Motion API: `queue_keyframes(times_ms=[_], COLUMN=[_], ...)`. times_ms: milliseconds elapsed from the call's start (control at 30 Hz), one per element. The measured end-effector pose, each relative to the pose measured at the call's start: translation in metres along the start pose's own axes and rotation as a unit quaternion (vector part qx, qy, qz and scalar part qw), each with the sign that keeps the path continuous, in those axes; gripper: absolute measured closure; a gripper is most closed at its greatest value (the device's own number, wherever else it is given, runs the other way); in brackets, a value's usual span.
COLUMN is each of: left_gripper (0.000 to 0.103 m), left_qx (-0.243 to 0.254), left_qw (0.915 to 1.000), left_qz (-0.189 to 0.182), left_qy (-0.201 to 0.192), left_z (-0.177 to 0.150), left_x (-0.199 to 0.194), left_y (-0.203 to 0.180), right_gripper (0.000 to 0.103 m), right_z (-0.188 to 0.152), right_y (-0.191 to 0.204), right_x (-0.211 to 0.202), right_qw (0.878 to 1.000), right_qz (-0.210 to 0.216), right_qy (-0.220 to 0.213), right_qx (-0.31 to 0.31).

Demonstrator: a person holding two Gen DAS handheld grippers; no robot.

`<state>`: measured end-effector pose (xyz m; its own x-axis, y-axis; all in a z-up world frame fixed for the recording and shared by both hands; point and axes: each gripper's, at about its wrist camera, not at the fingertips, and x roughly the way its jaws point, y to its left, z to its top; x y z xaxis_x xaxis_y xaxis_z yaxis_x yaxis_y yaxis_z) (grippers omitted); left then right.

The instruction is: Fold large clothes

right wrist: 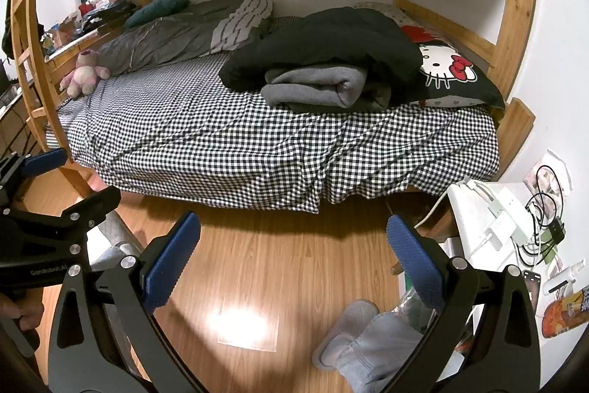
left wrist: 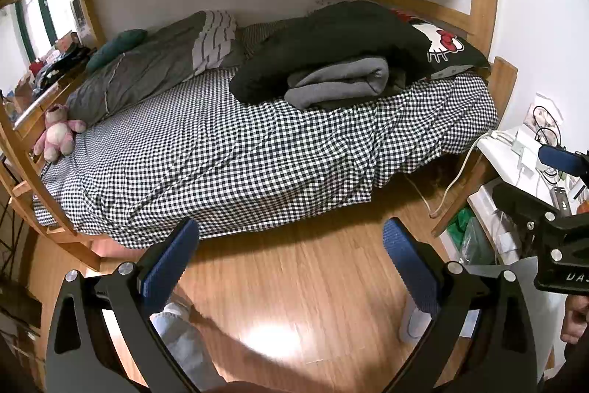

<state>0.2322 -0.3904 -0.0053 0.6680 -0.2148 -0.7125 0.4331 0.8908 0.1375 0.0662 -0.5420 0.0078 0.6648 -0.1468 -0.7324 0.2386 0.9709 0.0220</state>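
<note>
A folded grey garment rests on a bulky dark garment at the right end of the checked bed. Both grippers hang over the wooden floor, well short of the bed. My left gripper is open, its blue pads wide apart and empty. My right gripper is open too, with nothing between its blue pads. The right gripper also shows at the right edge of the left wrist view, and the left gripper at the left edge of the right wrist view.
A grey quilt, a pink plush toy and a cartoon-cat pillow lie on the bed. Wooden bunk posts frame it. A white side table with chargers and cables stands at the right. The person's slippered feet stand on the floor.
</note>
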Motion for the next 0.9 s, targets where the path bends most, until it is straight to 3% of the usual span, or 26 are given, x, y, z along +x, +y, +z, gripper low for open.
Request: queue_keyframes(times_ms=[900], left_gripper=[0.004], left_qx=[0.001], left_qw=[1.0000], left_qz=[0.002], left_qy=[-0.003], left_z=[0.0012], left_x=[0.0012], left_y=[0.0043], right_gripper=[0.003], right_z=[-0.0008], right_y=[-0.0009], right_x=[0.0016], right_qw=[1.000], right_qz=[0.002], right_qy=[0.000], right_qx=[0.000])
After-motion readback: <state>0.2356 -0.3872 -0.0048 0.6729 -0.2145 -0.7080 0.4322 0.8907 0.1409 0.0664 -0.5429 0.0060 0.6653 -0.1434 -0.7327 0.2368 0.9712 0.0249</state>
